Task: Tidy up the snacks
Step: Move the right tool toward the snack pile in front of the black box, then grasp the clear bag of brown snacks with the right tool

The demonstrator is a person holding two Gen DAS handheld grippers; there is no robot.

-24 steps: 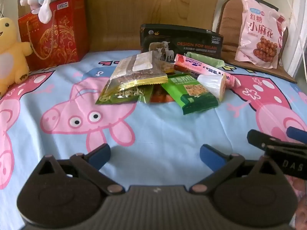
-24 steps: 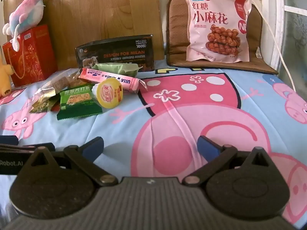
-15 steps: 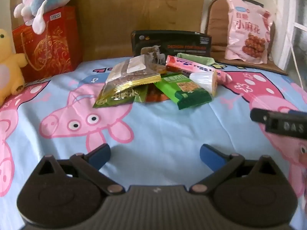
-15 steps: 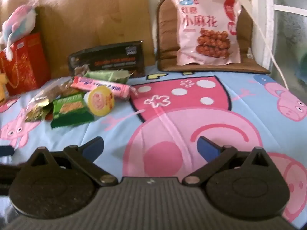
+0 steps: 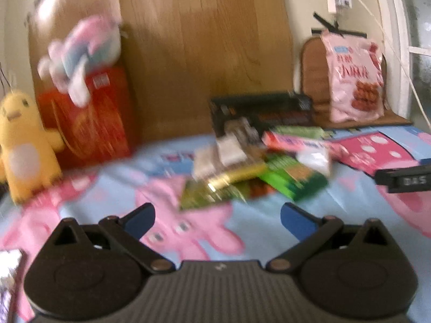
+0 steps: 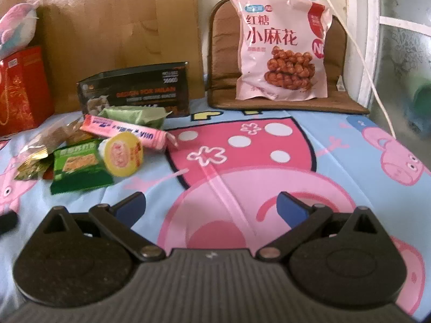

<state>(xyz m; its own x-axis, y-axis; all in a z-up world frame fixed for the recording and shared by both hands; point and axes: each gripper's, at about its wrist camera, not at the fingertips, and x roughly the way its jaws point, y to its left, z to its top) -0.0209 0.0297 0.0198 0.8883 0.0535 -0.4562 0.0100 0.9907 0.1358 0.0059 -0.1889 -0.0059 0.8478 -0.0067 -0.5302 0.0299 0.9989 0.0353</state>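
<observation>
The large pink snack bag [image 6: 281, 53], printed "红糖 小麻花", leans on a brown cushion [image 6: 223, 80]. The black carton [image 6: 134, 91] reads "DESIGN FOR MILAN". A pink tube [image 6: 124, 132], yellow-lidded cup [image 6: 124, 154] and green packet [image 6: 79, 168] lie piled on the cartoon-pig bedsheet [image 6: 350, 175]; their small print is illegible. Left gripper [image 5: 216, 219] and right gripper [image 6: 211, 206]: jaws wide, empty. The left view is motion-blurred.
</observation>
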